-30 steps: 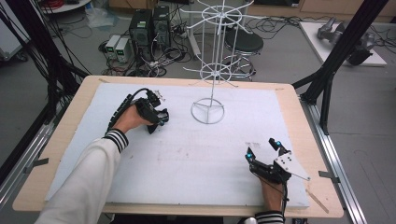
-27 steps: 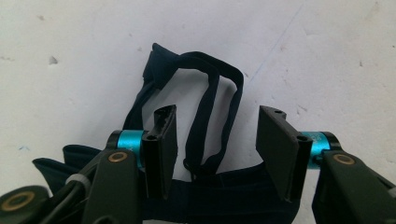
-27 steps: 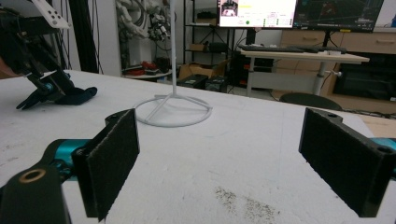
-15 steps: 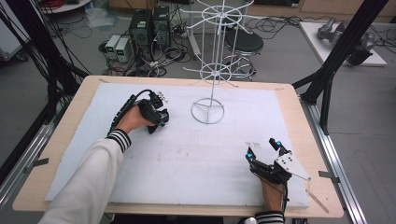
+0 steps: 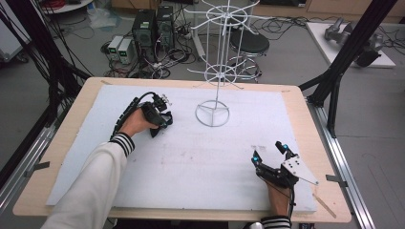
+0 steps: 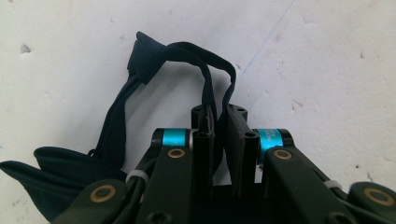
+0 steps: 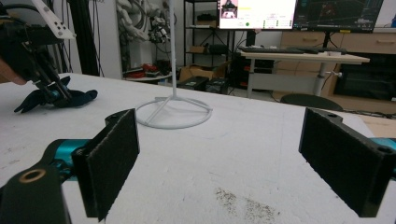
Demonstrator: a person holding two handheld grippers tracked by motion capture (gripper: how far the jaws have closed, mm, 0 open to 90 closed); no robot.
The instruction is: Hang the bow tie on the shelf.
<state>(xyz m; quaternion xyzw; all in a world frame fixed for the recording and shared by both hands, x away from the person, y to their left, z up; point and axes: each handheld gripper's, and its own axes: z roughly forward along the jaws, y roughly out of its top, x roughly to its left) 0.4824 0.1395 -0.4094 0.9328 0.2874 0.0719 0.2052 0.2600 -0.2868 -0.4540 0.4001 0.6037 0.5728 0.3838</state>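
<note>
A: What are the left tongs doing?
B: Their jaws have just been closing and now pinch a thin strap of the dark navy fabric piece; the strap loops up from between the pads, and the rest of the cloth lies crumpled on the white foam sheet beside the tongs.
A: Where is that on the worktop?
B: In the high view, the left tongs sit on the left half of the sheet, near the ring base of the white wire rack but apart from it.
A: And the right tongs?
B: Spread wide with nothing between the pads; in the high view they rest at the near right of the sheet, well apart from the cloth.
A: Any writing to read?
B: Faint print on the teal band of the left tongs, too small to read; the monitor in the right gripper view is likewise illegible.
</note>
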